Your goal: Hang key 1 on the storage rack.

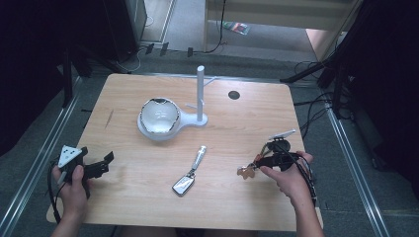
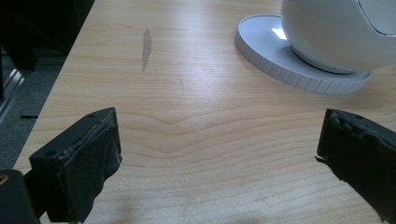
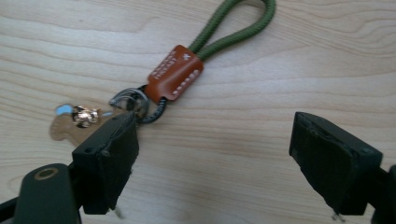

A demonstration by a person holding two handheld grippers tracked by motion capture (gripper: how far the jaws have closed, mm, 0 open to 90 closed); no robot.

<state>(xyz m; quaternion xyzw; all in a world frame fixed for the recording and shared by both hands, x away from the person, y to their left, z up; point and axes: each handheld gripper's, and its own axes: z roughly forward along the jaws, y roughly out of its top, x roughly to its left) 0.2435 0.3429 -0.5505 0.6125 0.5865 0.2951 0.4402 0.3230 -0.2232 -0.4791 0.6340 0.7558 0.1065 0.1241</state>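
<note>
Your right hand-held gripper (image 3: pixel 212 158) gapes, released, over one green-corded keyring (image 3: pixel 175 72); its gripper view reveals the leather tab. One car key (image 1: pixel 189 177) lies mid-worktop (image 1: pixel 133 197); left hand-held gripper (image 2: pixel 217 158) released.

Left gripper (image 1: pixel 107 160): black body, grey three-cornered plate on top with dark dots, black cable trailing off near-left table edge. Jaws: blocky black, pads (image 2: pixel 95 163) wrapped in rough, frayed black tape, small screw hole in top face. Right gripper (image 1: pixel 248 169): black body, pale plate, bundle of dark cables. Forearms bare, no sleeves visible.
</note>
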